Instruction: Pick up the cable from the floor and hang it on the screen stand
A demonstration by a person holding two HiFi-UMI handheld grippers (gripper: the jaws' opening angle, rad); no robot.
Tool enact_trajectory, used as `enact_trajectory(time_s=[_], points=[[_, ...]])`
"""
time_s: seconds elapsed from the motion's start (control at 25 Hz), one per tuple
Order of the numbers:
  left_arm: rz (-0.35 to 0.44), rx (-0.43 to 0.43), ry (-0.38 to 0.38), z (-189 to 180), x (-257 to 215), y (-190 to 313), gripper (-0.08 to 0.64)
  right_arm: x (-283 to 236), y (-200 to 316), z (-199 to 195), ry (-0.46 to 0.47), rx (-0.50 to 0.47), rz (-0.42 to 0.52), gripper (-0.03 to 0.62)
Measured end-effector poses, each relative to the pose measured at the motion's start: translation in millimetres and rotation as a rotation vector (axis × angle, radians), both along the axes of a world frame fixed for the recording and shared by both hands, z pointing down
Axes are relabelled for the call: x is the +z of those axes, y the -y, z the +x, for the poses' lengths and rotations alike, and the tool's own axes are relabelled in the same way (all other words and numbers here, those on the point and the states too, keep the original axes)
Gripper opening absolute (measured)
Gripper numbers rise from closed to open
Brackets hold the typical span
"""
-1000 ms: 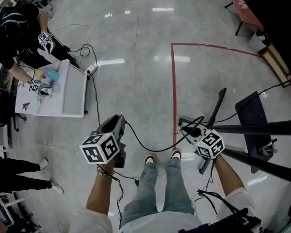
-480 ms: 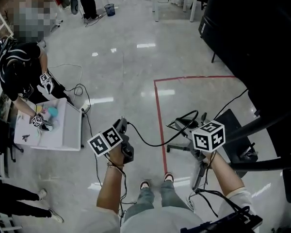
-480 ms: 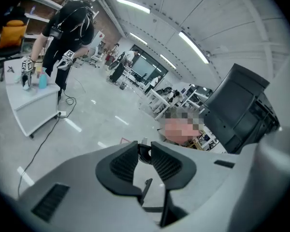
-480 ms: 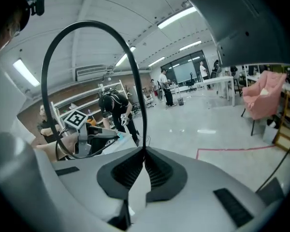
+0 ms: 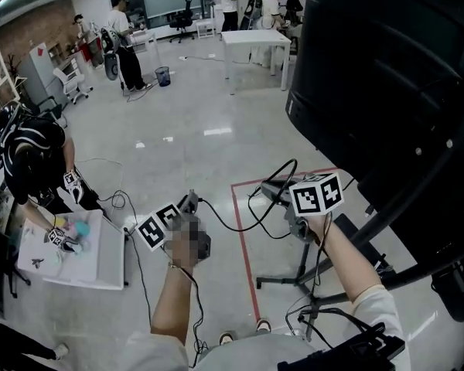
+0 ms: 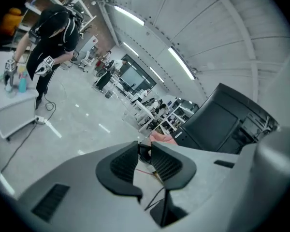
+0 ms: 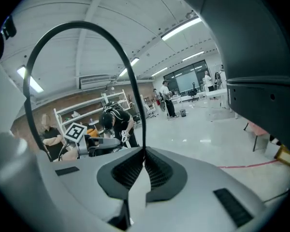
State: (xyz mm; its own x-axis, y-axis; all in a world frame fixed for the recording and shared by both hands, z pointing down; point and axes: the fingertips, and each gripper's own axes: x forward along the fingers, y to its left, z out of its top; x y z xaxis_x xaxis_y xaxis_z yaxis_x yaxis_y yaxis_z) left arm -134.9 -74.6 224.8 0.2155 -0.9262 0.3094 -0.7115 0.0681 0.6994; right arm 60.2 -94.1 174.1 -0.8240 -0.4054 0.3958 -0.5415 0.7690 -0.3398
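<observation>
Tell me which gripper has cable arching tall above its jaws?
The right gripper, shut on the cable; the left gripper only pinches its end.

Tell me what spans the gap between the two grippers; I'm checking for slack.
In the head view, the black cable sags from the left gripper to the right gripper, above the floor.

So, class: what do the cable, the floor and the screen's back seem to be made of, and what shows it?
Cable: black, smooth, bending in a springy arc, so probably plastic-sheathed wire.
Floor: grey, seamless, glossy, mirroring ceiling lights; likely polished or coated concrete.
Screen's back: matt black moulded panel, probably plastic, possibly painted metal.
</observation>
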Motion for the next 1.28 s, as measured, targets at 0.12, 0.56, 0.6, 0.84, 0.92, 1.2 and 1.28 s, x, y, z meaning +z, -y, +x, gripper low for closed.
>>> enact_trajectory(time_s=[0.12,0.56,0.6,0.84,0.92,1.2,1.28], points=[[0.025,-0.018,-0.094,9,-18,6,0.087,-35,15,-6,0.026,-0.005,0.007,0.028],[0.119,-0.004,-0.019,55,-70,47,0.087,-85,55,47,-0.046,0.044,0.117,0.028],[0.123,0.0,-0.029,62,-70,52,0.087,-85,58,55,-0.044,0.051,0.117,0.028],[0.143,0.038,-0.085,99,-77,72,0.086,-107,64,78,-0.039,0.077,0.135,0.028],[0.16,0.055,-0.089,111,-84,78,0.087,-119,65,83,-0.04,0.087,0.154,0.028],[0.167,0.103,-0.153,130,-92,92,0.087,-138,65,94,-0.056,0.134,0.163,0.028],[0.172,0.123,-0.163,131,-97,104,0.086,-141,72,91,-0.049,0.148,0.159,0.028]])
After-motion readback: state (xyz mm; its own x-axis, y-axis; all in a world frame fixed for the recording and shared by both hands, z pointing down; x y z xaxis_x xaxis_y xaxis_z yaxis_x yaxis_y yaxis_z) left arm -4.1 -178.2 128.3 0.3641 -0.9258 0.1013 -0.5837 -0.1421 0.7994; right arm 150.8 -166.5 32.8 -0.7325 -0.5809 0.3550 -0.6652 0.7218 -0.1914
